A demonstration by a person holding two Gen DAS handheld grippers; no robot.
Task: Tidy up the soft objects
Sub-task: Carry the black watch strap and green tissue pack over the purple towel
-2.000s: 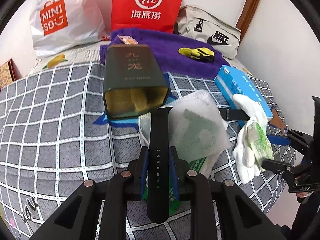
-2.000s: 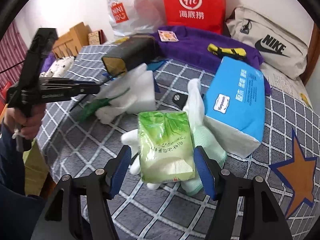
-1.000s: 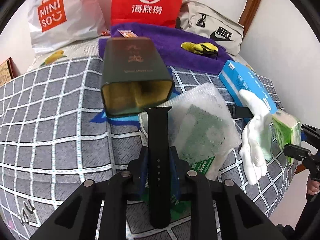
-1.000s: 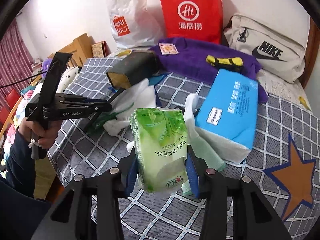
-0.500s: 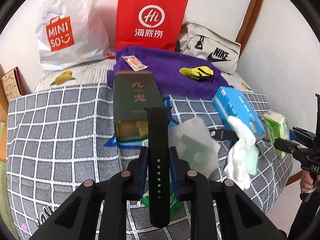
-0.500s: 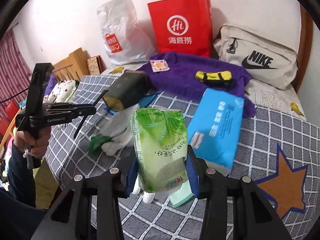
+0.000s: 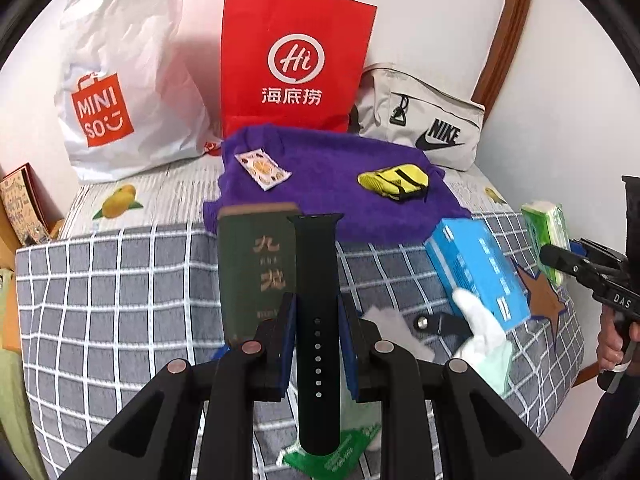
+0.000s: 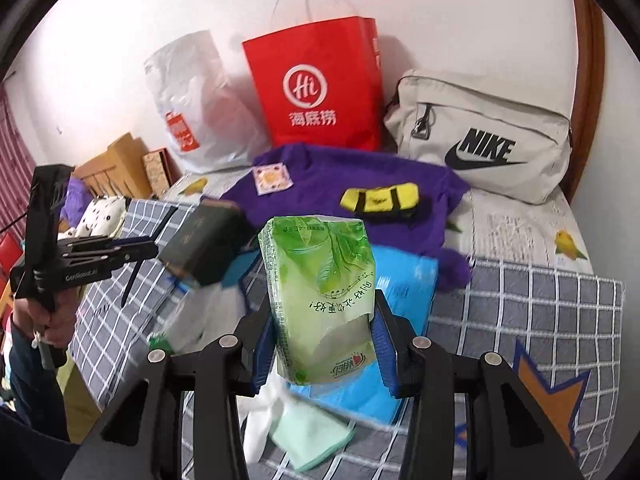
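My left gripper (image 7: 317, 320) is shut on a black watch strap (image 7: 316, 304) and holds it upright above the checked bed cover (image 7: 120, 300). My right gripper (image 8: 324, 344) is shut on a green tissue pack (image 8: 322, 292), lifted over the blue tissue box (image 8: 404, 280). That pack also shows at the right edge of the left wrist view (image 7: 548, 236). A purple towel (image 7: 332, 176) lies at the back with a yellow pouch (image 7: 394, 181) and a small sachet (image 7: 262, 168) on it. A white glove (image 7: 480, 332) and a mint cloth (image 8: 308, 436) lie on the cover.
A dark green box (image 7: 256, 272) lies left of centre. A red paper bag (image 7: 296, 64), a white Miniso bag (image 7: 120, 80) and a beige Nike bag (image 7: 424, 124) stand against the wall. A foam sheet (image 7: 390, 328) and a green packet (image 7: 340, 456) lie under the left gripper.
Both grippers have risen and drawn back from the bed. The right gripper closed on the tissue pack and lifted it off the glove; the left kept hold of the strap.
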